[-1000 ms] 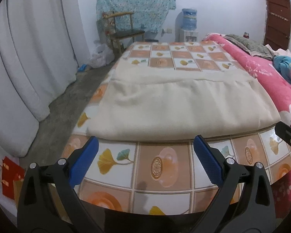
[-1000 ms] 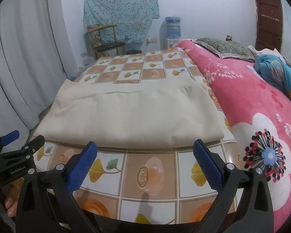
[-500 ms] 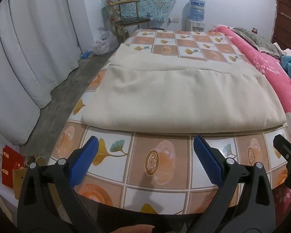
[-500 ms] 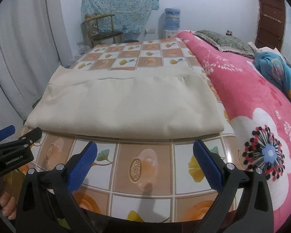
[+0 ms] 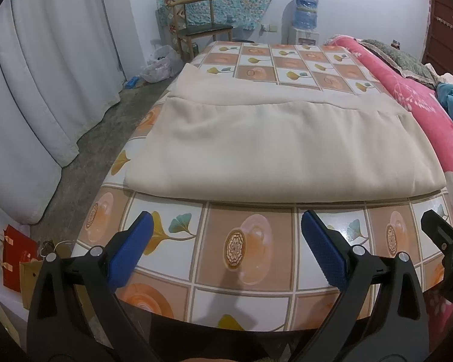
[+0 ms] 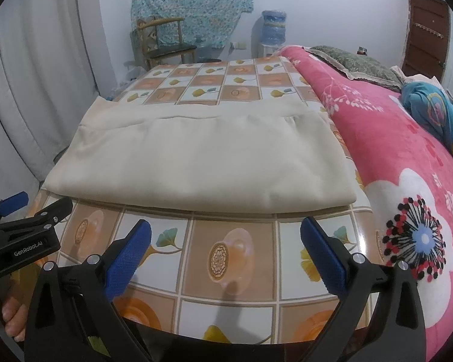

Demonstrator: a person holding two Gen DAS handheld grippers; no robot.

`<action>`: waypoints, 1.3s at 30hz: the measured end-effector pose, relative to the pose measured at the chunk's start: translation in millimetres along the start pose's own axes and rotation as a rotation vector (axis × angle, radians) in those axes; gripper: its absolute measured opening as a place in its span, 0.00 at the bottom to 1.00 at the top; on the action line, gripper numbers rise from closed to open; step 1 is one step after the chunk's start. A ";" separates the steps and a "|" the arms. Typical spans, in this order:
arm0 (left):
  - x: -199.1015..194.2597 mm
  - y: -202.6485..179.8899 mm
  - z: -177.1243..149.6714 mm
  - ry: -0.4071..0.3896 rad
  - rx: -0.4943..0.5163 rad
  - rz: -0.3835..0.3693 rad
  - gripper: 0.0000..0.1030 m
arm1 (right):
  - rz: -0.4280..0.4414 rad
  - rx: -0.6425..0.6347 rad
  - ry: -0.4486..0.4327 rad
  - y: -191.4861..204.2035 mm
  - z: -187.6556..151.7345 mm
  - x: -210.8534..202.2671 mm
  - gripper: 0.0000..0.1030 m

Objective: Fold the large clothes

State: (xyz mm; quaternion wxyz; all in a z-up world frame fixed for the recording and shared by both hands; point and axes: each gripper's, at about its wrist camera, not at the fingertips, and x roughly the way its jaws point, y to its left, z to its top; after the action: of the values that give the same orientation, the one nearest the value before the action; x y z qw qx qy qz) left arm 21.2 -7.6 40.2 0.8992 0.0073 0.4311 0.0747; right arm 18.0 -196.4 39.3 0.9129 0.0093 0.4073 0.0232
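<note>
A large cream cloth [image 5: 274,154] lies folded flat on a table covered with an orange-and-white tiled oilcloth [image 5: 247,241]; its near folded edge runs across the table. The same cream cloth [image 6: 208,163] fills the middle of the right wrist view. My left gripper [image 5: 226,241] hovers open over the bare oilcloth just short of that edge, holding nothing. My right gripper [image 6: 226,241] is open too, at the same distance from the cloth. The left gripper [image 6: 18,211] also shows at the left of the right wrist view, held by a hand [image 6: 13,316].
A pink flowered blanket [image 6: 407,166] covers a bed against the table's right side, with a blue bundle [image 6: 438,111] on it. White curtains [image 5: 45,90] hang on the left above a grey floor. A wooden chair [image 5: 196,27], a water dispenser [image 5: 305,18] and red bags [image 5: 15,259] stand around.
Both grippers have risen and tilted slightly, so the cloth now sits lower and more fully in view. The cloth has not moved, and both grippers stayed open.
</note>
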 end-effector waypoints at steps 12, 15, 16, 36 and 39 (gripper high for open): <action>-0.3 -2.3 -0.7 0.001 0.011 -0.008 0.92 | 0.003 -0.003 0.006 0.8 -1.9 1.9 0.94; -0.7 -2.7 -1.0 0.000 0.012 -0.009 0.92 | 0.003 -0.002 0.006 1.1 -1.7 2.0 0.94; -0.7 -2.7 -0.8 0.001 0.011 -0.009 0.92 | 0.004 -0.002 0.006 1.0 -1.9 2.0 0.94; -3.5 -9.5 -3.9 0.001 0.024 -0.018 0.92 | 0.006 0.001 0.011 -1.4 -6.6 3.7 0.94; -3.7 -10.0 -4.0 0.001 0.025 -0.019 0.92 | 0.006 0.001 0.012 -1.6 -5.8 4.0 0.94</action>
State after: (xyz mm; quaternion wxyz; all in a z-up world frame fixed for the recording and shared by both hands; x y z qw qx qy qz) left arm 17.0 -18.1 39.8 0.8994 0.0145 0.4326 0.0608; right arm 16.4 -197.9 32.3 0.9105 0.0107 0.4125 0.0260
